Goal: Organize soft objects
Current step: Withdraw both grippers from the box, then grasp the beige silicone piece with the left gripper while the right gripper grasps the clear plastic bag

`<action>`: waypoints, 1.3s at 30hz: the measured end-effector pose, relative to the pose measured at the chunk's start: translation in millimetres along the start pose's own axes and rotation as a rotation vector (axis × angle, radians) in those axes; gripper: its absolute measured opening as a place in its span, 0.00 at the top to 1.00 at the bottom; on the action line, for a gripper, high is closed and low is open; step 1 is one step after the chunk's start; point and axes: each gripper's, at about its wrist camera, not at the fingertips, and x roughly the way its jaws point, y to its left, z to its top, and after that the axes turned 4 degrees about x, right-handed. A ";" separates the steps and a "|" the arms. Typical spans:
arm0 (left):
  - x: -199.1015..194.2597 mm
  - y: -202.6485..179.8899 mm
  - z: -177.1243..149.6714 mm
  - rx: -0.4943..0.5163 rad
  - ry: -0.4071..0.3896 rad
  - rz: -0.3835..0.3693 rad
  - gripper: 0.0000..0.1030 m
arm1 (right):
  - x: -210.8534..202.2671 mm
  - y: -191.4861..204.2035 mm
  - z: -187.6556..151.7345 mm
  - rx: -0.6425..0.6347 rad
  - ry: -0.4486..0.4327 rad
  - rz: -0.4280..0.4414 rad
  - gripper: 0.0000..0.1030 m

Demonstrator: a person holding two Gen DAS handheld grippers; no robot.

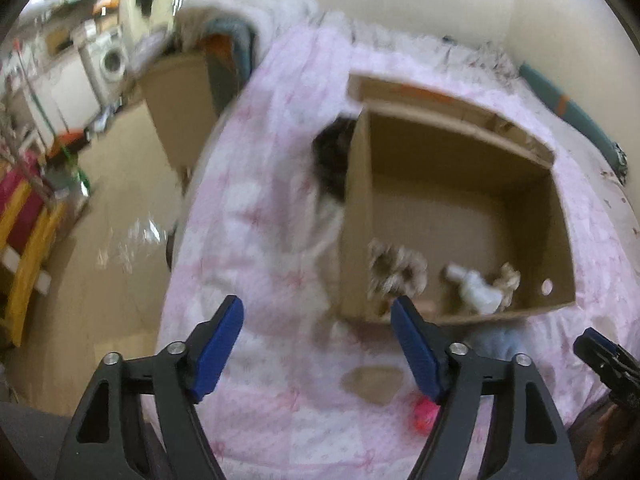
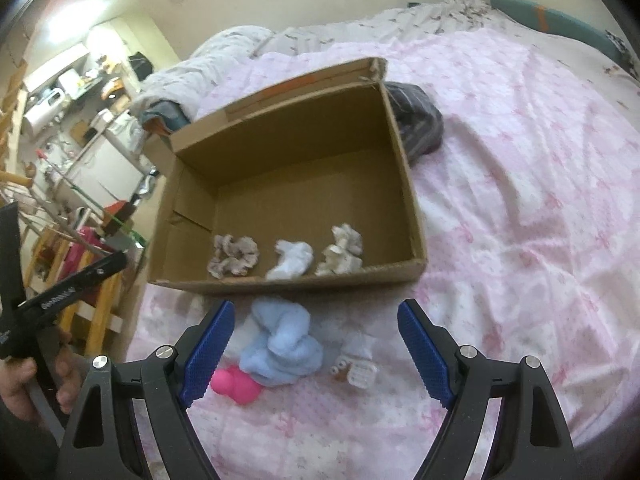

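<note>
Facing the bed: we held both grippers above a pink quilt [image 2: 520, 184], on which an open cardboard box [image 2: 404, 196] sat.
Box axis: its long side ran left to right across the right wrist view, the open top turned up, one flap [image 2: 304, 80] standing at the far edge.
Box contents: we saw three soft pieces in a row along the near wall: a patterned scrunchie [image 2: 234, 256] at left, a white cloth [image 2: 291, 265] in the middle, a cream scrunchie [image 2: 342, 256] at right.
Outside the box: a light blue cloth [image 2: 282, 342] lay bunched just in front of the near wall, touching a pink toy [image 2: 236, 386]; a small white item [image 2: 358, 364] lay beside it.
Left gripper [image 1: 316, 342]: jaws spread, nothing between them.
Right gripper [image 2: 316, 350]: jaws spread, empty, with the blue cloth between them in the view.
Right wrist view only: a dark bundle [image 2: 418, 120] touching the box's right wall, seen sharply.
Left wrist view only: blurred throughout; we saw a washing machine [image 1: 108, 60] in the far room.
</note>
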 end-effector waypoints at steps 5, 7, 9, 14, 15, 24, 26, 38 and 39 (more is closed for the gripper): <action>37.1 0.5 -17.5 -0.031 0.192 -0.099 0.27 | 3.9 -2.2 -1.9 0.015 0.016 -0.018 0.14; 42.4 -8.8 -20.1 0.007 0.211 -0.099 0.27 | 5.3 -3.8 -1.3 0.024 0.020 -0.020 0.14; 47.1 -25.2 -23.1 0.073 0.227 -0.081 0.27 | 7.0 -5.8 -1.3 0.034 0.027 -0.026 0.14; 72.4 -53.6 -32.2 0.140 0.317 -0.103 0.27 | 11.9 -15.1 -0.9 0.067 0.050 -0.069 0.14; 80.5 -58.7 -35.3 0.142 0.347 -0.104 0.28 | 12.5 -17.3 -0.5 0.077 0.053 -0.069 0.14; 105.5 -72.0 -47.4 0.143 0.403 -0.053 0.64 | 18.5 -24.3 1.7 0.110 0.075 -0.068 0.14; 104.0 -69.5 -49.0 0.136 0.406 -0.058 0.71 | 19.3 -25.3 2.1 0.113 0.077 -0.065 0.14; 52.9 -38.4 -41.6 0.028 0.355 -0.173 0.91 | 19.0 -29.8 4.4 0.142 0.085 -0.038 0.14; 45.7 -37.7 -39.8 0.034 0.335 -0.170 0.91 | 18.3 -31.8 4.2 0.150 0.085 -0.032 0.14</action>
